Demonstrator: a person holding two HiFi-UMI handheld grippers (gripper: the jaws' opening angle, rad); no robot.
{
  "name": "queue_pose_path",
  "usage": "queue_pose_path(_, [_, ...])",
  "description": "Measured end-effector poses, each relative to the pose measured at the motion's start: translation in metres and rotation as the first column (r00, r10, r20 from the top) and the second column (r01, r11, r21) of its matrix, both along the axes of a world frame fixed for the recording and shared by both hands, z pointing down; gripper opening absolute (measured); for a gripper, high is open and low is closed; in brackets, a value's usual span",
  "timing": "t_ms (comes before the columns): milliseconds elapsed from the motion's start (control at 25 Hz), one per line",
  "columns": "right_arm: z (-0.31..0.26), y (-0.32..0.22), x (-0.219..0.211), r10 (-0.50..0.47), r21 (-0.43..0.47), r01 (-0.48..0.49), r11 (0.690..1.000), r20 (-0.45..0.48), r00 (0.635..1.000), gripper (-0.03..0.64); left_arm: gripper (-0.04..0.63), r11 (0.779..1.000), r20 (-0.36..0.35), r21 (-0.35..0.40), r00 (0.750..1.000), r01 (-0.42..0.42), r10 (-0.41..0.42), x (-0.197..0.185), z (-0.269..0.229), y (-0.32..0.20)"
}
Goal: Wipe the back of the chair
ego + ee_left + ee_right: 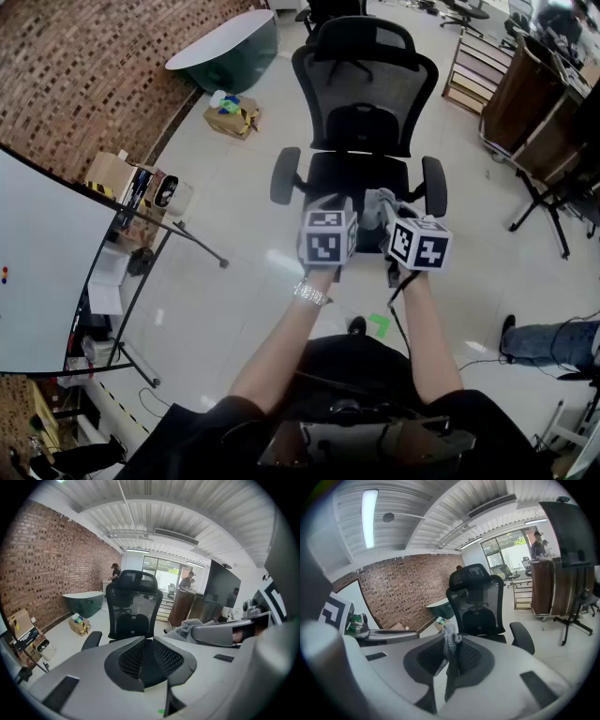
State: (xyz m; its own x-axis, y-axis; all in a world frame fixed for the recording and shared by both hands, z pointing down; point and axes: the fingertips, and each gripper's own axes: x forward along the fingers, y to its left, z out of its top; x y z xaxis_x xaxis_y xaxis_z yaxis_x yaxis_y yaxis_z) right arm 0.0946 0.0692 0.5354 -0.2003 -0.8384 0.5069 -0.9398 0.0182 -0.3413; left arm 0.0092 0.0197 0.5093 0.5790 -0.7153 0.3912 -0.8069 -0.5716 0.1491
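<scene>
The black mesh-backed office chair (361, 94) stands on the pale floor ahead of both grippers, well apart from them. Its front faces the person, and its seat lies between them and the backrest. Only the right gripper view shows the right gripper (452, 645) clamped on a crumpled grey cloth (449, 639). In the left gripper view the left gripper (151, 643) seems closed on nothing. The head view adds a cardboard box (232, 114), a dark-green oval table (225, 47) by the red brick wall (84, 84), and a whiteboard (47, 272).
</scene>
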Motion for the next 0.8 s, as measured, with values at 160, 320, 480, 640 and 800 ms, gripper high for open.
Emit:
queue_pose_path(160, [0.014,-0.029,-0.002,-0.007,-0.023,0.007,1.000,0.024,1.000,0.046,0.058,0.999,0.009,-0.020,1.000,0.027,-0.027,-0.010,0.010,-0.033])
queue_pose_path(320, [0.021,-0.086,0.003,-0.016,-0.031,0.016,0.999,0.003,1.000,0.046,0.058,1.000,-0.009,-0.002,1.000,0.012,-0.012,0.003,0.009,-0.085])
queue_pose_path(480, [0.012,-0.145,0.000,-0.013,-0.010,0.013,1.000,-0.018,1.000,0.046,0.058,1.000,-0.036,0.017,0.999,0.002,-0.002,0.005,-0.005,-0.141])
queue_pose_path(640, [0.008,-0.183,-0.013,-0.019,0.007,0.019,1.000,-0.039,0.999,0.046,0.058,0.999,-0.051,0.039,0.998,-0.018,0.020,0.010,-0.015,-0.176])
queue_pose_path(800, [0.005,-0.222,-0.022,-0.070,0.027,0.072,0.997,-0.081,0.994,0.046,0.057,0.999,-0.060,0.040,0.998,-0.017,0.020,0.017,-0.013,-0.207])
